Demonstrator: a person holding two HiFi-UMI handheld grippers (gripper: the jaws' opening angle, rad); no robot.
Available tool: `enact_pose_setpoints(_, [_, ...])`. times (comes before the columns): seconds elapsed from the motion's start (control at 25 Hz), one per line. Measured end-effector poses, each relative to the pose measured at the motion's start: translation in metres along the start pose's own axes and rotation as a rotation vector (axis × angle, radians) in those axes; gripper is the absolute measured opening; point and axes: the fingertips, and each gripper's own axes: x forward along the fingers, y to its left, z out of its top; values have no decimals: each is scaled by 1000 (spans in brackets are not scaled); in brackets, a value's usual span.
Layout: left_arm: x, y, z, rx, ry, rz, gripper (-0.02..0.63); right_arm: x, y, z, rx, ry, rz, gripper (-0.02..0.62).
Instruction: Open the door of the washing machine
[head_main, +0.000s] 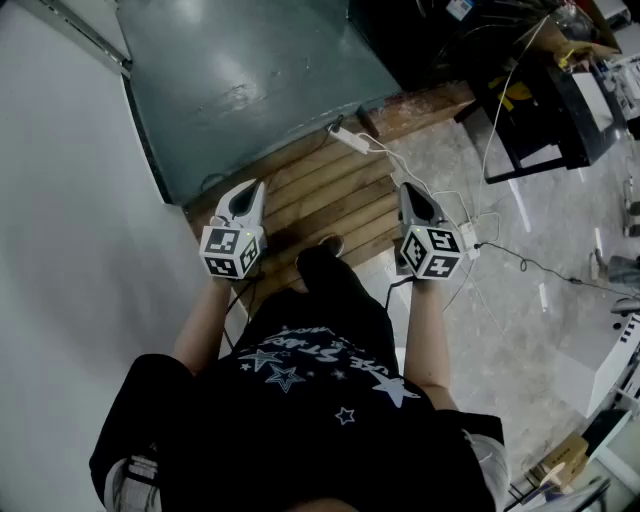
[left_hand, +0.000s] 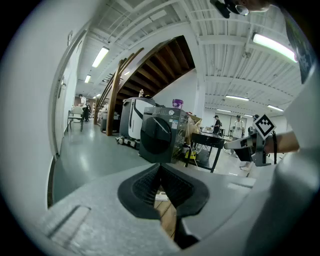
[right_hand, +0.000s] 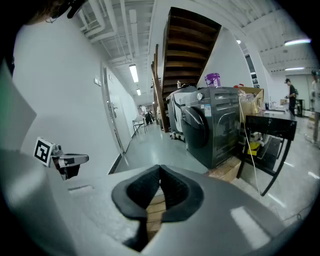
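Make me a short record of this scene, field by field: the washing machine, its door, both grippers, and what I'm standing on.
washing machine: dark grey, ahead across the floor, beside a black table
door: round, looks closed
left hand-held gripper: shut, empty, well short of the machine
right hand-held gripper: shut, empty, well short of the machine
underfoot: wooden slats
on top of machine: purple container

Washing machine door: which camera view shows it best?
The left gripper view: the round dark door faces the camera almost squarely. The right gripper view shows the door obliquely. The head view does not show it.
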Motion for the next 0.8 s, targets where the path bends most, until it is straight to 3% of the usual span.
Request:
enact_pose_setpoints(0.28, [23, 23, 1, 39, 24, -26, 11, 32, -10, 14, -8, 1, -27, 3])
enact_pose_setpoints(0.44, [64, 50, 28, 82, -7, -16, 11, 65, -21, 40, -15, -60, -37, 3])
enact_pose_setpoints(0.64, [99, 61, 63, 94, 1, -27, 11, 96, -42, 55, 70, -57, -62, 3])
enact_pose_setpoints(0.8, [92, 94, 96, 72, -9, 47, 11, 111, -40, 80, 92, -62, -41, 3])
